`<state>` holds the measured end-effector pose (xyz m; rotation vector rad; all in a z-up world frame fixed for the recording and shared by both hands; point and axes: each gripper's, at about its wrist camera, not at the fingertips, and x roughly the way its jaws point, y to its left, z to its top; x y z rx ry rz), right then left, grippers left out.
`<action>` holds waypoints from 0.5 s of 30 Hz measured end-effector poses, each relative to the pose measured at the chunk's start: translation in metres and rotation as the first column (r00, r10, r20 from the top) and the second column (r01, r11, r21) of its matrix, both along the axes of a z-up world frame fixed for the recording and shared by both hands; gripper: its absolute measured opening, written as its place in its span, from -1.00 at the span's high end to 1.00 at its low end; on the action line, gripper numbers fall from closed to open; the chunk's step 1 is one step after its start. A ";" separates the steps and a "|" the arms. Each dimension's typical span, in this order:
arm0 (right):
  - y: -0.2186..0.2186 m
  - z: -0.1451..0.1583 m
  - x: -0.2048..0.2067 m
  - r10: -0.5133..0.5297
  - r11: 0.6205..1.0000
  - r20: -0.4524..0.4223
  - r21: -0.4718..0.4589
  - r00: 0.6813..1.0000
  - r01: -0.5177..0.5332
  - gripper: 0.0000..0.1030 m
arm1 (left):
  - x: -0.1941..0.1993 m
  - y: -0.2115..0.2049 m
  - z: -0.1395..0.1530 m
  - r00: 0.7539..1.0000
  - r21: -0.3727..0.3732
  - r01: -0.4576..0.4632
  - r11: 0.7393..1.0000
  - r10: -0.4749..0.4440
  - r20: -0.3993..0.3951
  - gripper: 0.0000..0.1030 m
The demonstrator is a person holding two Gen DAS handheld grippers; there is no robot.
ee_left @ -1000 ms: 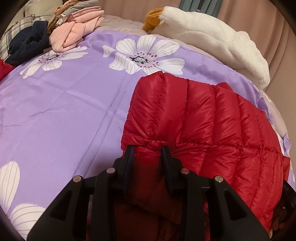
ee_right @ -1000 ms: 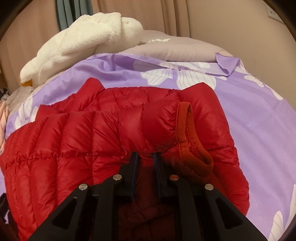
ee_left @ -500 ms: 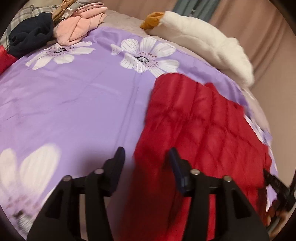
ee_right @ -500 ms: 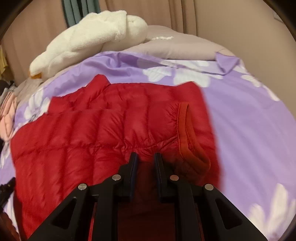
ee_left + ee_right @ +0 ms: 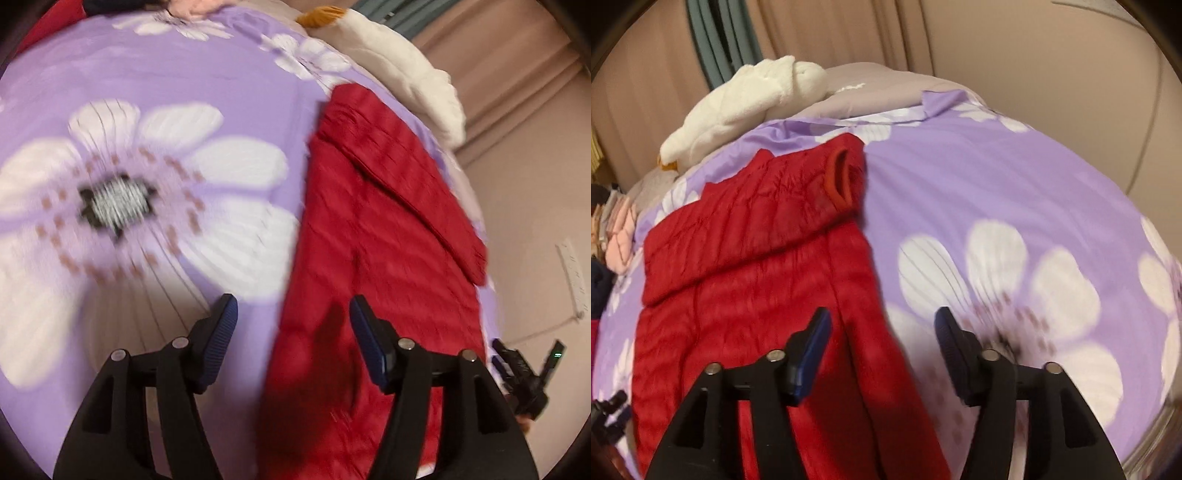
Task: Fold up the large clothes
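Left tongs [image 5: 293, 312]: opening, nothing clamped, over the red jacket's [image 5: 373, 258] left edge.
Right tongs [image 5: 882, 325]: opening, empty, over its right edge.
Next fold: I'd grip both bedspread-side [image 5: 979, 177] hem corners evenly.

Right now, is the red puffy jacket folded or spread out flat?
Folded, at least partly. The red jacket lies on the purple bedspread with its sleeve laid across the body, cuff at the edge.

Left hand-held gripper [image 5: 293, 314] opening over red jacket [image 5: 373, 240], purple floral bedspread [image 5: 184, 92]
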<state>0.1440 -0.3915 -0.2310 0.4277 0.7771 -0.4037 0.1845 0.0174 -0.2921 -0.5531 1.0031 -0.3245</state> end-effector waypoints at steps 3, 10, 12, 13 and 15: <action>-0.004 -0.013 -0.018 -0.031 0.997 -0.001 0.073 1.000 0.031 -0.35 | -0.014 -0.009 -0.010 0.998 -0.152 0.054 0.987 -0.059 -0.024 -0.26; 0.005 -0.038 -0.047 -0.108 0.964 0.059 0.252 0.992 0.090 -0.45 | -0.049 -0.018 -0.016 0.998 -0.292 0.045 0.955 -0.055 -0.025 -0.25; 0.020 -0.039 -0.044 -0.070 0.963 0.065 0.266 0.995 0.051 -0.46 | -0.056 -0.025 -0.016 0.997 -0.273 0.068 0.960 -0.074 -0.011 -0.25; 0.026 -0.039 -0.043 -0.057 0.962 0.065 0.269 0.996 0.037 -0.47 | -0.062 -0.030 -0.013 0.997 -0.237 0.071 0.969 -0.071 0.009 -0.25; 0.038 -0.038 -0.041 -0.045 0.966 0.071 0.256 0.996 0.026 -0.48 | -0.069 -0.034 -0.012 0.998 -0.252 0.058 0.966 -0.060 0.001 -0.26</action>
